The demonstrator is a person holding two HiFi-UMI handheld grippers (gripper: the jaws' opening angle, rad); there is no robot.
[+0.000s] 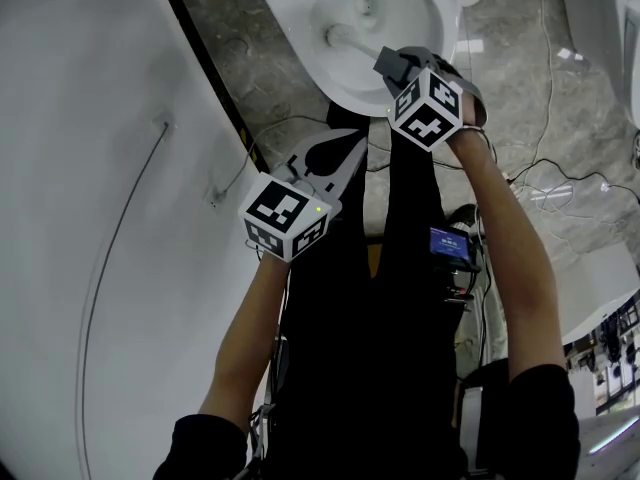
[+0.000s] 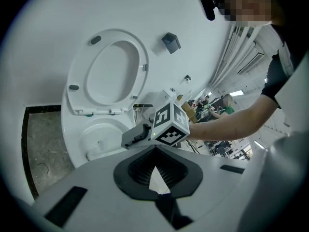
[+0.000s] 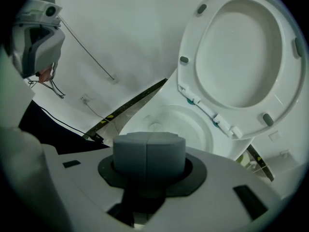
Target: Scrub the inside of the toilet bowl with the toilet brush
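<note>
The white toilet bowl (image 1: 300, 8) lies at the top of the head view with its seat and lid (image 2: 113, 71) raised. A white toilet brush (image 1: 345, 36) lies inside the bowl, its handle running back to my right gripper (image 1: 385, 60). That gripper hangs over the bowl's near rim, its grey fingers (image 3: 148, 151) pressed together; the grip on the handle is hidden behind them. My left gripper (image 1: 325, 158) hangs lower and left, outside the bowl, jaws apart with nothing between them (image 2: 157, 178). The left gripper view shows the right gripper (image 2: 126, 141) above the bowl (image 2: 84, 129).
A white wall (image 1: 90, 168) fills the left, edged by a black-and-yellow strip (image 1: 205, 58) on the stone floor. Thin cables (image 1: 560, 158) trail across the floor at right. A small grey fitting (image 2: 171, 41) sits on the wall beside the lid.
</note>
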